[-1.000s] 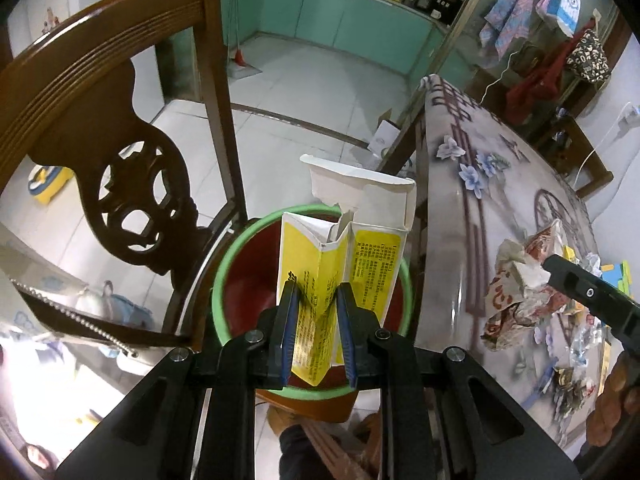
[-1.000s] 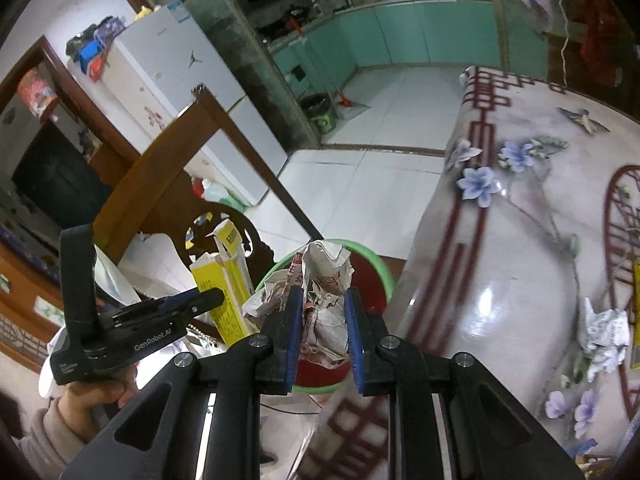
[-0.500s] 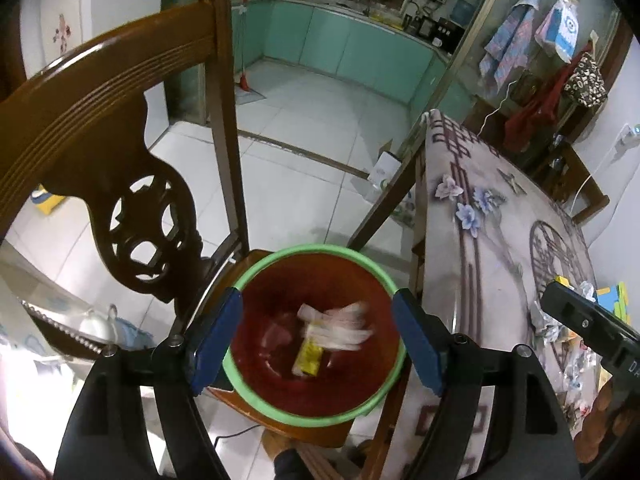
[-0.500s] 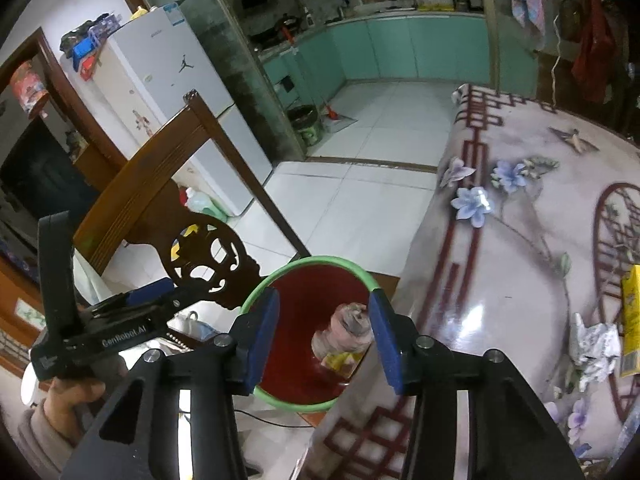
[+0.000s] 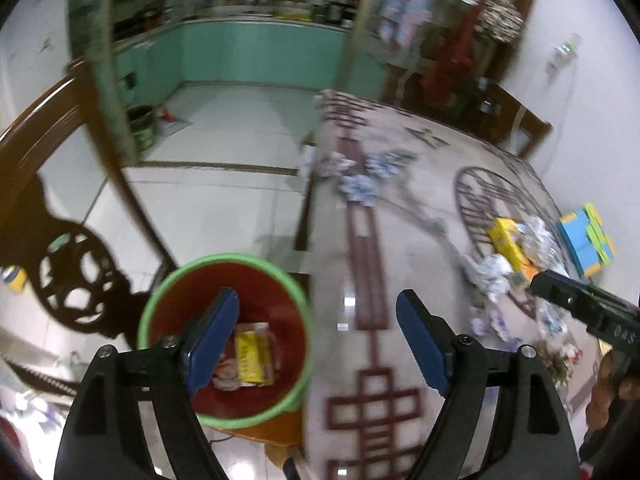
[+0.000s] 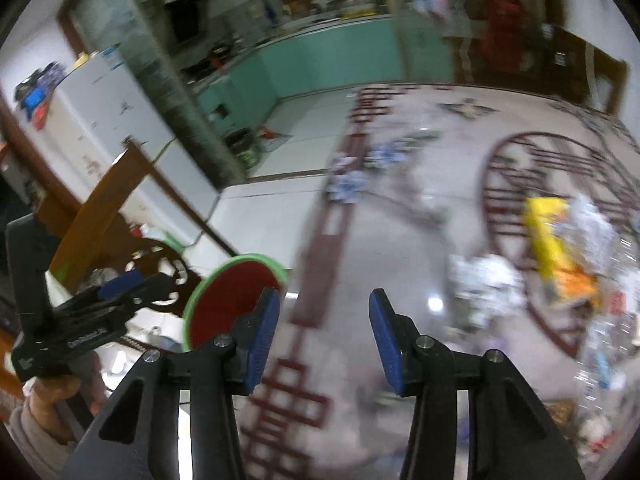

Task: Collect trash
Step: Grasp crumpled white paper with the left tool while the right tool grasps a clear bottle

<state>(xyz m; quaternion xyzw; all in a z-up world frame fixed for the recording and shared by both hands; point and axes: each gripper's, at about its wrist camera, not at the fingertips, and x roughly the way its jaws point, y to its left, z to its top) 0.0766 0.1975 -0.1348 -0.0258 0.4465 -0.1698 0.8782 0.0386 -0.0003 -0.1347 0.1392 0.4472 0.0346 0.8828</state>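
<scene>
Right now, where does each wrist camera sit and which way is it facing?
Left wrist: on the left gripper, angled down over the red bin and table edge; jaws opening, empty; right gripper shows at right.
Right wrist: on the right gripper, angled down at the table; open, empty; left gripper and hand show at left.
Shared: bin, table, yellow carton, crumpled paper.

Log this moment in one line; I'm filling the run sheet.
left gripper: opening, empty | right gripper: open, empty | bin: holds trash | table: trash left
</scene>
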